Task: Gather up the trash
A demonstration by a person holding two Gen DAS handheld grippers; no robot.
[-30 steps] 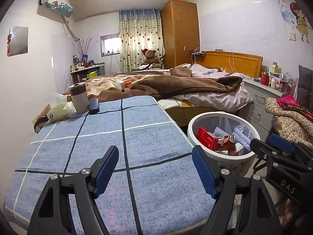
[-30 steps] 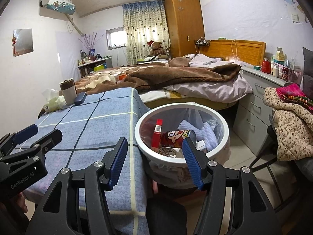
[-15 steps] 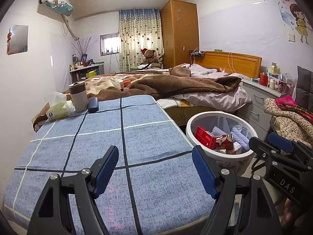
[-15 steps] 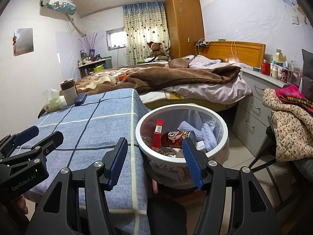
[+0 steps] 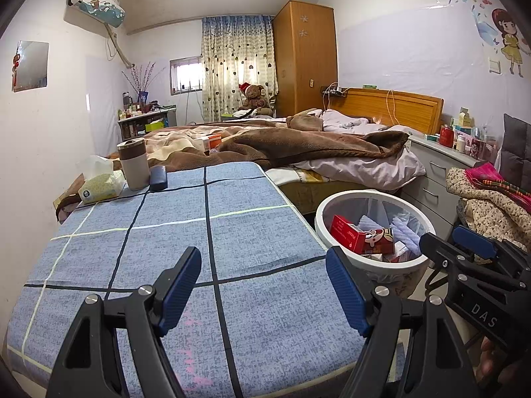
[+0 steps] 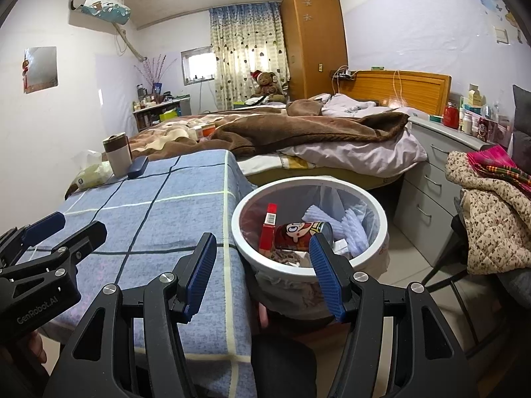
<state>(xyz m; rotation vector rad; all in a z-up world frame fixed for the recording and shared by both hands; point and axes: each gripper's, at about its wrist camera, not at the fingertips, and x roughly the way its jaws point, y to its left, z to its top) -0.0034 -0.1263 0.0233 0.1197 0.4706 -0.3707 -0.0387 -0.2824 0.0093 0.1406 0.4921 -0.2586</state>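
A white round trash bin (image 6: 378, 219) stands on the floor to the right of the blue checked table (image 5: 205, 238); it also shows in the left wrist view (image 5: 320, 232). It holds a red box (image 5: 345, 233), a red cartoon can (image 6: 302, 233) and white crumpled paper (image 6: 355, 229). My left gripper (image 5: 264, 285) is open and empty over the table's near part. My right gripper (image 6: 262, 273) is open and empty, in front of the bin's near rim.
At the table's far left corner are a tissue pack (image 5: 99, 185), a brown-and-beige cup (image 5: 133, 163) and a dark blue case (image 5: 158, 178). A bed with brown blankets (image 5: 298, 146) lies behind. A grey dresser (image 6: 438, 165) and a chair with clothes (image 6: 491, 219) stand right.
Both grippers have drifted back and up very slightly; the bin looks a little smaller in the left view. Both stay open and empty.
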